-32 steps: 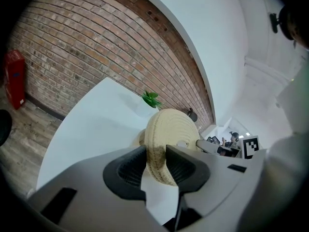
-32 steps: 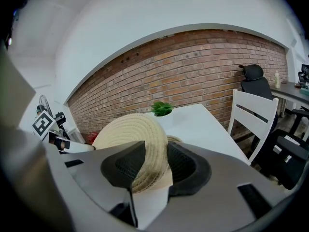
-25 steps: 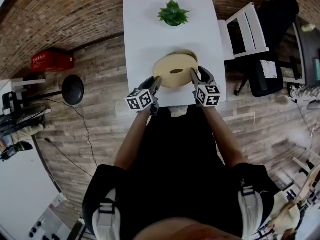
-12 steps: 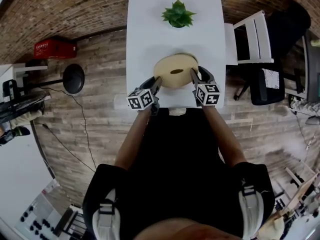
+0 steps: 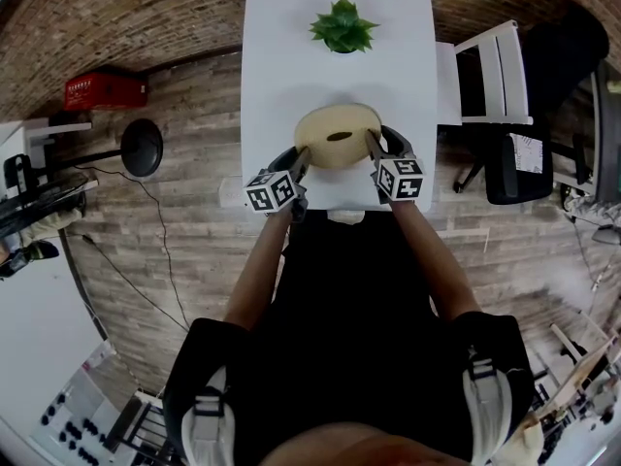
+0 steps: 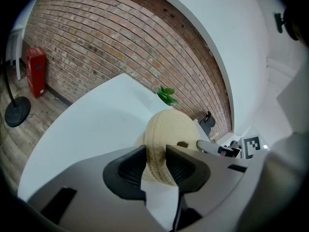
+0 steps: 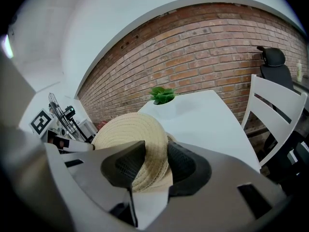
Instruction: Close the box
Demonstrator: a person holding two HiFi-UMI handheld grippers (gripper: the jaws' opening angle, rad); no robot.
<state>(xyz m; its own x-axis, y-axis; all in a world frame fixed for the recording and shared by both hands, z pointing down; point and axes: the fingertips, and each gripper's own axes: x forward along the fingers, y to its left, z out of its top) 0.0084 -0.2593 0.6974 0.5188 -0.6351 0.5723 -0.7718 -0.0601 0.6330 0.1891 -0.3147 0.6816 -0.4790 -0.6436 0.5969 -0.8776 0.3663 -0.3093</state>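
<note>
Head view: left gripper at nine o'clock and right gripper at three both clamp the woven lid; next, it seems, lower it level onto the box.

Bright, even light; strong fisheye distortion

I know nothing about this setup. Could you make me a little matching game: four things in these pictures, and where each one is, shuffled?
Things:
1. woven lid
2. potted plant
3. red box
4. white chair

Places:
A. on the wood floor, left of the white table in the head view
B. gripped on either side by the left tongs and right tongs
C. beside the table's right edge
D. at the table's far end

Pairs: 1-B, 2-D, 3-A, 4-C
</note>
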